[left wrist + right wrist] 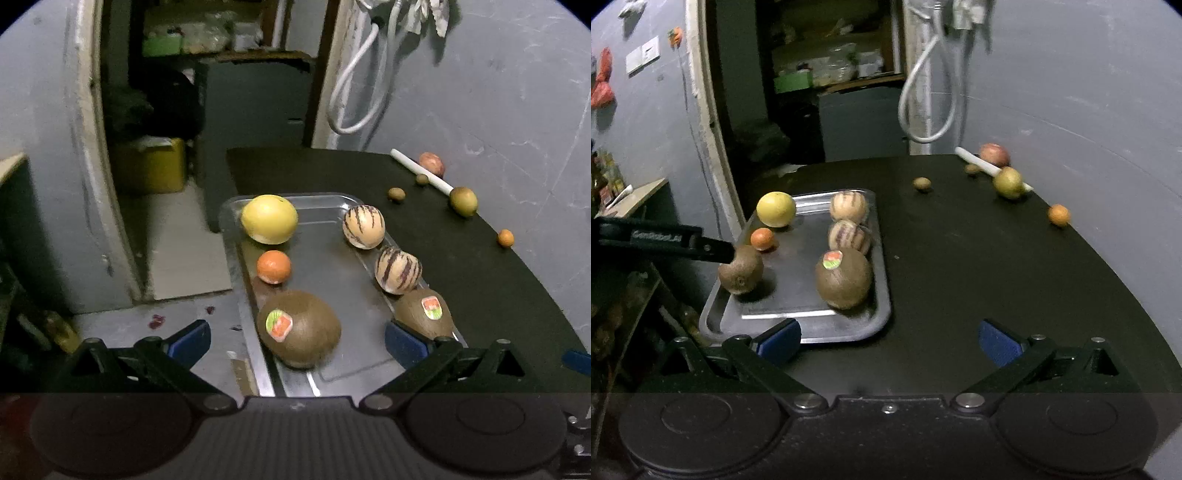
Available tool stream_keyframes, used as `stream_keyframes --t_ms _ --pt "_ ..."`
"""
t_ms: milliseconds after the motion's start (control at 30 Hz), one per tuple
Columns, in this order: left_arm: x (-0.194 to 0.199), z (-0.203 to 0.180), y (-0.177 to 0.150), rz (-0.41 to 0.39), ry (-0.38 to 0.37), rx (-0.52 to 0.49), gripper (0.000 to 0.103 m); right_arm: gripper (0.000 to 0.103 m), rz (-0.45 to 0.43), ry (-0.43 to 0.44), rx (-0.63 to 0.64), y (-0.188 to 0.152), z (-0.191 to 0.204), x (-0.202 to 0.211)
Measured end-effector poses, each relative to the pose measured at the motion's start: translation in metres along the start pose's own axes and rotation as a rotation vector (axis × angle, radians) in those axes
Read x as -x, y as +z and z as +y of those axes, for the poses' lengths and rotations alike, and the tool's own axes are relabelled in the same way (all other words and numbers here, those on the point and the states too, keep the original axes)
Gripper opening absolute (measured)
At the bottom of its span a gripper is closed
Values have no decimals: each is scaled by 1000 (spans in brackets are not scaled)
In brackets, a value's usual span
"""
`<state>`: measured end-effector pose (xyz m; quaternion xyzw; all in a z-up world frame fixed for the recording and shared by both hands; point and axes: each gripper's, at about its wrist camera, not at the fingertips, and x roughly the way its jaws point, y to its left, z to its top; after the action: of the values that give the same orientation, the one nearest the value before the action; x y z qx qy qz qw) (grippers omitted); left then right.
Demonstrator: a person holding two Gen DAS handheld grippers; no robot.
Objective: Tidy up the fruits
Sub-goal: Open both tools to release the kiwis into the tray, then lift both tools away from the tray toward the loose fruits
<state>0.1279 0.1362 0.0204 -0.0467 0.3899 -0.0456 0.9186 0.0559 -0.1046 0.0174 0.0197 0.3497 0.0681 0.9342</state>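
Loose fruit sits upper right, beyond both empty grippers

In the right wrist view the right gripper (889, 341) hangs with jaws released, nothing between them, and the tray (882, 295) at left centre already holds six fruits. The remaining ones, among them the green fruit (1008, 182) and small orange (1059, 215), lie far up the desk (960, 258). The left gripper (297, 341), jaws likewise spread, hovers over the tray, so the right looks nearer.

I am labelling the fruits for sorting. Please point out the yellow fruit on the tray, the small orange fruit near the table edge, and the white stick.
yellow fruit (269, 219), left wrist view, middle of its skin
small orange fruit (1059, 215), right wrist view, its centre
white stick (413, 167), left wrist view, upper half of its shaft
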Motion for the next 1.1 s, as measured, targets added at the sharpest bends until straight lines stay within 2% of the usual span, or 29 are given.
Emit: stream_keyframes --t_ms 67,133,267,400,500,633,767,900,1100 --pt "14 -6 -10 -5 17 8 102 102 -1 -15 -35 -7 -6 11" --pt "30 -11 -21 -7 4 11 102 102 -5 -35 -65 -12 -11 21" --pt "58 -15 -44 23 6 -10 102 102 0 -105 -127 -27 -17 35" --pt "81 -12 -63 67 14 -48 102 102 18 -95 -216 -47 -19 45" --pt "91 -5 -67 88 14 -48 102 102 14 -127 -253 -51 -21 54" --pt "93 9 -62 83 36 -45 102 102 -9 -172 -310 -53 -23 64" --pt "87 29 -51 79 17 -48 102 102 -12 -233 -370 -57 -18 67" --pt "66 56 -32 95 -43 -85 102 102 -41 -324 -437 -48 -4 61" --pt "31 104 15 87 -177 -227 102 102 -82 -505 -558 -29 40 41"
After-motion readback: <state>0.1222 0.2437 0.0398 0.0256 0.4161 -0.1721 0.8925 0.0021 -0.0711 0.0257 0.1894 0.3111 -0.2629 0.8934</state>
